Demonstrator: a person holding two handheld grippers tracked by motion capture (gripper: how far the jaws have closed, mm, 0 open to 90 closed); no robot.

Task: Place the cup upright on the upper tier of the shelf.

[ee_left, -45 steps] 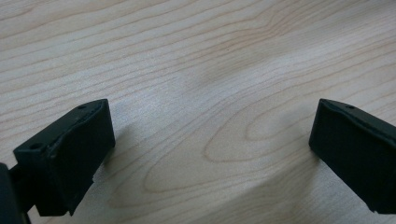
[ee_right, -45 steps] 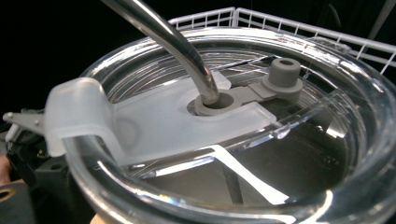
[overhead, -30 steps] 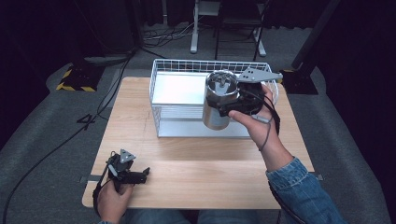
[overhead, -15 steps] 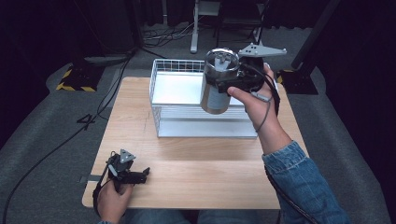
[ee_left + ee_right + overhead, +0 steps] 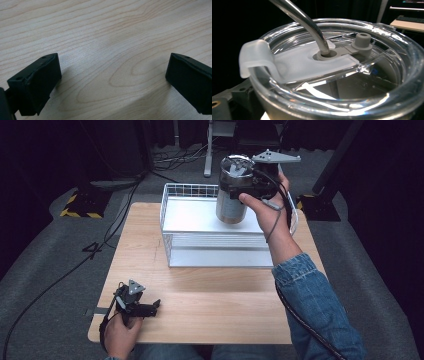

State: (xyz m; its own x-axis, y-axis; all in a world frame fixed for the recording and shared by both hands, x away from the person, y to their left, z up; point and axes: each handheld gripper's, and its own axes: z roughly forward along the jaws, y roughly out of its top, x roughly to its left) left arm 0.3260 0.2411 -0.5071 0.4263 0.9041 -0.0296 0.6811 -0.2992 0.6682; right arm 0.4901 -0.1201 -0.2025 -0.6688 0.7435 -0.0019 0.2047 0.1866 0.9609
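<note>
We find no legible text, label, brand or number on anything here; the steel tumbler (image 5: 231,195) shows only unreadable grey marks.

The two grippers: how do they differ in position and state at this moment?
The left gripper lies low at the table's near edge, jaws wide open and empty; the right gripper is raised over the wire basket, shut on a steel tumbler with a clear lid. Both are black and hand-held.

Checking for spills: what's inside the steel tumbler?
Through the tumbler's clear lid, a metal straw enters the slider's hole. Reflections hide any liquid below.
</note>
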